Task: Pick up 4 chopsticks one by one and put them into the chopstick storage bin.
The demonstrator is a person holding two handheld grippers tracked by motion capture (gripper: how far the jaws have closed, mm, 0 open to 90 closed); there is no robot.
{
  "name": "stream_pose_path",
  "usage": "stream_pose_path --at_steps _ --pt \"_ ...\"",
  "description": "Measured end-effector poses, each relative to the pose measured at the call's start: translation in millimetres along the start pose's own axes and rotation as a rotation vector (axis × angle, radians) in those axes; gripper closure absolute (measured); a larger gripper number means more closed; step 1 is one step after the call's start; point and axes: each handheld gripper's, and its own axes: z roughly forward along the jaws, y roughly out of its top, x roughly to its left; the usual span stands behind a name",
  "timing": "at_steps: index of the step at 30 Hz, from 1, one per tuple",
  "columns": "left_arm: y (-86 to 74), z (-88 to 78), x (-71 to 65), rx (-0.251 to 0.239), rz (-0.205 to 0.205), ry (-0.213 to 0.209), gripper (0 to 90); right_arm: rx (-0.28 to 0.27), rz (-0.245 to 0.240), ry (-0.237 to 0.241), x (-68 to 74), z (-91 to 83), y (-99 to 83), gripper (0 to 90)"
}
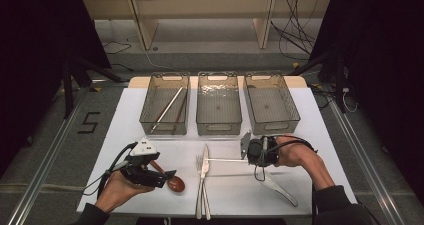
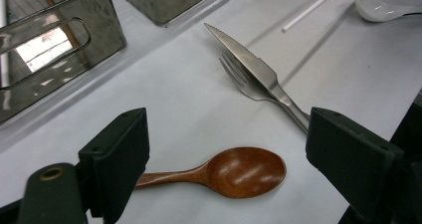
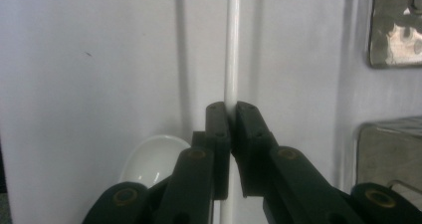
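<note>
White chopstick (image 3: 232, 50) — clamped between closed jaws of right gripper (image 3: 230, 115), held level over table (image 1: 150, 185). Left gripper (image 2: 226, 149) — jaws wide apart, nothing held, wooden spoon (image 2: 234, 171) beneath.

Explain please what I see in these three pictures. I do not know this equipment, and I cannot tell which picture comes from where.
No robot here: a person holds a hand tool with two black fingers in each hand. The high view looks down on the white table. The other two pictures come from small cameras riding on the tools, looking along their fingers.

At the far side stand three clear bins; the left bin holds chopsticks. On the table lie a brown wooden spoon, a knife resting on a fork, and a white spoon.

The left gripper is open, with the wooden spoon lying below and between its fingers. The right gripper is shut on a thin white chopstick, which in the high view sticks out level toward the knife.
</note>
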Motion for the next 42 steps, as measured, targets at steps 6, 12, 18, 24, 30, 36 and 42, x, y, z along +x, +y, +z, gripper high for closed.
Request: stream_pose_path --at_steps 6,12,18,24,30,36,42 --pt "8.2 5.5 -3.7 0.022 0.01 -0.03 16.8 -0.013 -0.035 -0.004 8.4 -3.3 7.1 85.8" --pt "23.2 15.7 -8.2 0.06 0.02 -0.061 16.7 -0.016 -0.073 -0.001 17.4 -5.5 19.1 85.8" --pt "38.7 30.1 -14.8 0.116 0.059 -0.089 17.3 -0.004 -0.109 0.012 24.3 -4.3 30.9 85.8" --pt "44.4 40.7 -19.9 0.16 0.075 -0.117 18.6 -0.008 -0.134 0.015 27.9 -3.3 38.5 85.8" --pt "53.1 48.5 -24.3 0.194 0.089 -0.145 18.9 -0.006 -0.148 0.017 31.9 -2.9 44.6 85.8" --pt "60.9 58.9 -30.0 0.229 0.121 -0.166 20.2 -0.011 -0.162 0.022 33.9 -1.3 48.2 85.8" --pt "61.9 64.9 -33.4 0.256 0.119 -0.197 24.7 -0.014 -0.164 0.023 35.3 -0.6 49.7 85.8"
